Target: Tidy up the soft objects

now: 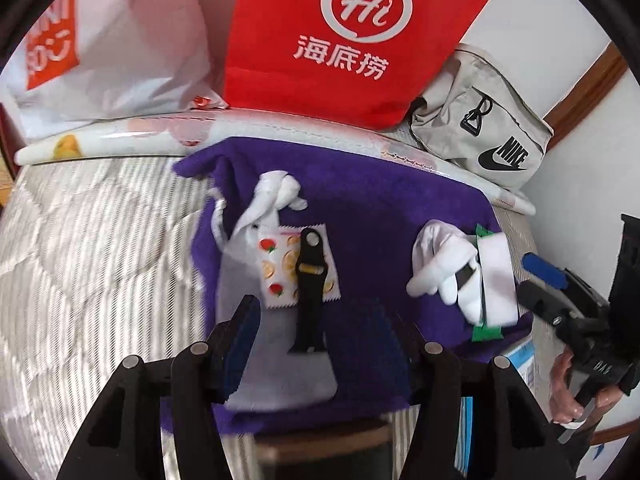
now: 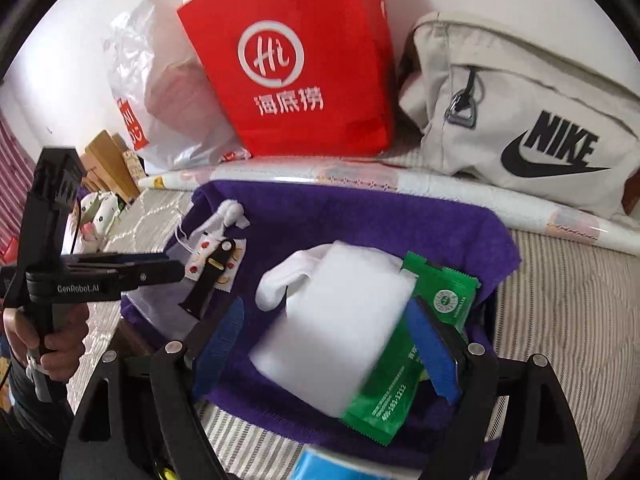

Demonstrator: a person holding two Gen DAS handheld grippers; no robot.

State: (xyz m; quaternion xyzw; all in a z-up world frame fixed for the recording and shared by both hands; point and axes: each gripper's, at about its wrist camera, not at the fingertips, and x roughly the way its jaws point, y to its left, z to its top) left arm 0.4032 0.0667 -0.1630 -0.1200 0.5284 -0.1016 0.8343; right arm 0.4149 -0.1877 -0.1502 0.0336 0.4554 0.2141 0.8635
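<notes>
A purple towel (image 1: 360, 200) lies spread on the bed. On its left part sit a knotted white cloth (image 1: 276, 192), a fruit-print packet (image 1: 276, 268) and a black strap (image 1: 310, 292) over a flat white piece (image 1: 288, 368). My left gripper (image 1: 316, 308) is open around the strap, pads clear of it; its tip (image 2: 176, 268) also shows in the right wrist view. On the towel's right part a white foam block (image 2: 336, 328) rests on a green packet (image 2: 420, 360) beside a white glove (image 2: 288, 276). My right gripper (image 2: 326, 306) stands open astride the block.
A red bag (image 1: 352, 40), a white plastic bag (image 1: 112, 40) and a beige Nike pouch (image 2: 520, 112) line the back wall behind a rolled sheet (image 1: 120, 136). The striped bedcover (image 1: 100, 240) spreads left. A blue-white packet (image 2: 320, 464) lies at the towel's near edge.
</notes>
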